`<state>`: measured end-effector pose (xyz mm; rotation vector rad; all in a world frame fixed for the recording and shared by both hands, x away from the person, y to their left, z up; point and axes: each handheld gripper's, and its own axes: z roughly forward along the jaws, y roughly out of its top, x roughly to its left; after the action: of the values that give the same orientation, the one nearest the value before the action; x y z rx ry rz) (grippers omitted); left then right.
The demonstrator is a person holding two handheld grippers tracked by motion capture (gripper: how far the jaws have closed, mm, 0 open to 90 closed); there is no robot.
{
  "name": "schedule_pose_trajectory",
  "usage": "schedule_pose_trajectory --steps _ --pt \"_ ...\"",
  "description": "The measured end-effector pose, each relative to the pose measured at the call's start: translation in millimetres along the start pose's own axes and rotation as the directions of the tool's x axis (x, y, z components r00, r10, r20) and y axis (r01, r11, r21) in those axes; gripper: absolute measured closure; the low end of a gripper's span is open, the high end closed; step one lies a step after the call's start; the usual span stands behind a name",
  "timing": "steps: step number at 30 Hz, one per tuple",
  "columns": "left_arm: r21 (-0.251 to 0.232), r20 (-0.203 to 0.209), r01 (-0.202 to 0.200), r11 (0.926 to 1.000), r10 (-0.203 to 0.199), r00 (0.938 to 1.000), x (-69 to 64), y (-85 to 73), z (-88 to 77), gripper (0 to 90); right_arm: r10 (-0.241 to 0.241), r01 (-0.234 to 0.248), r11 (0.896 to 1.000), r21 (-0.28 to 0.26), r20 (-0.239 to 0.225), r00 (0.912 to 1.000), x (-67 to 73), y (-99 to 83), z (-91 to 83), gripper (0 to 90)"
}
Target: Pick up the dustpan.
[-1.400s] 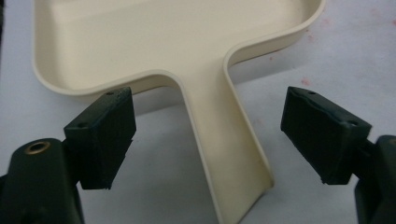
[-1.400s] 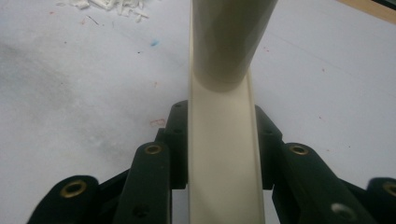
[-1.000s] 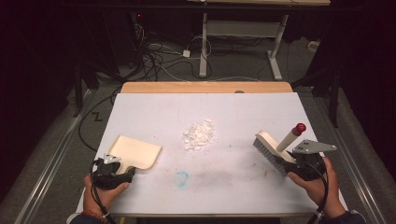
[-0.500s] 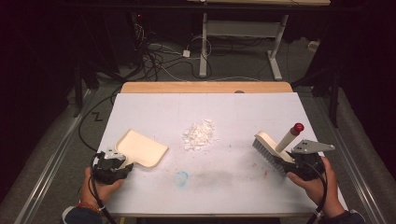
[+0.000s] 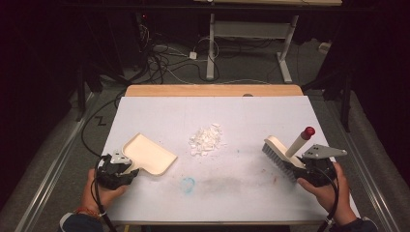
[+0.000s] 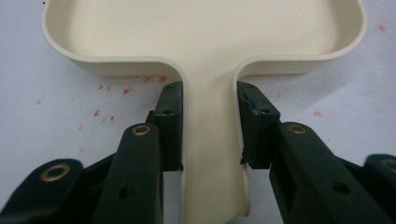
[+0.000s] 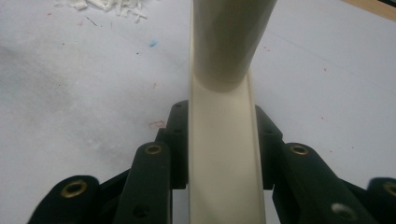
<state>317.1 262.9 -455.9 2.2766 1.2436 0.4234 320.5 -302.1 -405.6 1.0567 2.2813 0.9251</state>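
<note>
A cream dustpan (image 5: 150,155) lies on the white table top at the front left, its mouth facing right and away. My left gripper (image 5: 129,166) is shut on its flat handle. In the left gripper view the dustpan (image 6: 201,28) spreads beyond the left gripper (image 6: 210,126), whose black pads flank the handle. At the front right my right gripper (image 5: 300,166) is shut on the cream back of a brush (image 5: 278,149) with grey bristles and a red-tipped handle. The right gripper view has the brush (image 7: 222,70) running up between the jaws of the right gripper (image 7: 222,135). White scraps (image 5: 206,140) are heaped mid-table.
A blue smear (image 5: 187,183) and a grey smudge (image 5: 232,182) mark the table sheet (image 5: 241,111) near the front. A wooden strip (image 5: 212,90) runs along the far edge. Cables (image 5: 164,63) and a desk frame (image 5: 285,48) stand on the dark floor beyond.
The dustpan has slid a little to the right and turned, with my left hand nudging forward behind it. The right hand and the brush have not moved.
</note>
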Motion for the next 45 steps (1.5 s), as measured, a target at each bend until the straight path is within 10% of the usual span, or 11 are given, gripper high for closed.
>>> schedule_pose_trajectory --steps 28,45 --pt "0.063 0.1 -0.193 0.9791 0.186 0.9774 9.2 39.9 -12.6 62.6 0.015 -0.012 0.999 -0.03 0.076 0.997 -20.4 27.1 14.5 67.8" --pt "0.146 0.226 -0.319 0.9364 0.282 0.9324 16.4 84.9 11.9 62.5 0.052 -0.051 0.999 -0.014 0.083 0.9952 -37.1 35.1 30.2 67.8"
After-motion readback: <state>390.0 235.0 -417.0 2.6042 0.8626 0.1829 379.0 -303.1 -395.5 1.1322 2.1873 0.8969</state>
